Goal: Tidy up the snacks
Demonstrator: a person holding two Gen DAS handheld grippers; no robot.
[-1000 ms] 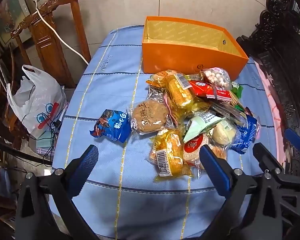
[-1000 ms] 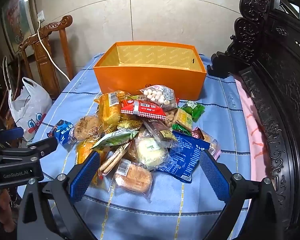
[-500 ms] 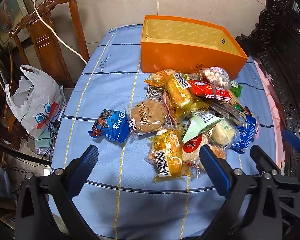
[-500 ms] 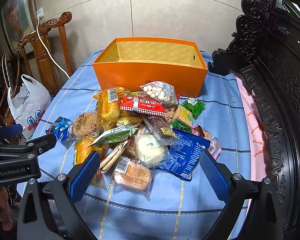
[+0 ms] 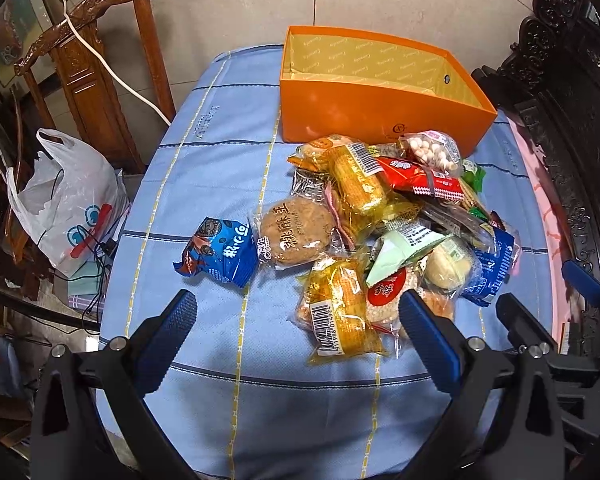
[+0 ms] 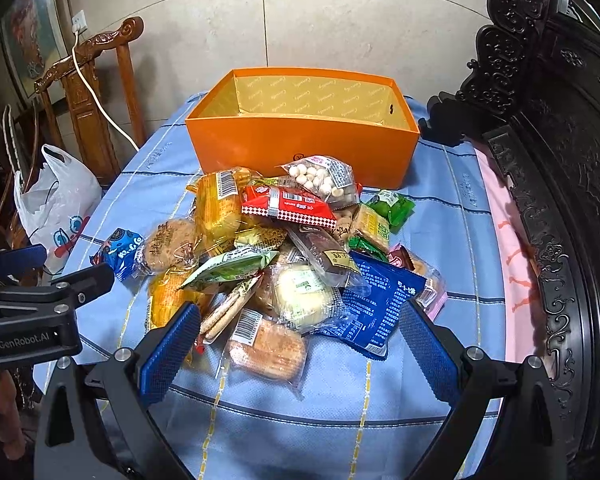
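Nothing had yet gone into the orange box [image 6: 300,148], which stood empty at the far end of the desk [image 5: 204,184], so the sorting looked to be at its start: both the left gripper [image 5: 296,316] and the right gripper [image 6: 300,332] hovered spread wide and empty over the near edge of the snack pile [image 6: 284,248]. The next move probably called for closing on one loose packet at the rim, such as the blue pouch [image 5: 220,254] or the yellow cake [image 5: 338,312]. The wrappers were slick, crinkly film over soft cakes and round biscuits, likely to slip or crush, while the box was stiff card.
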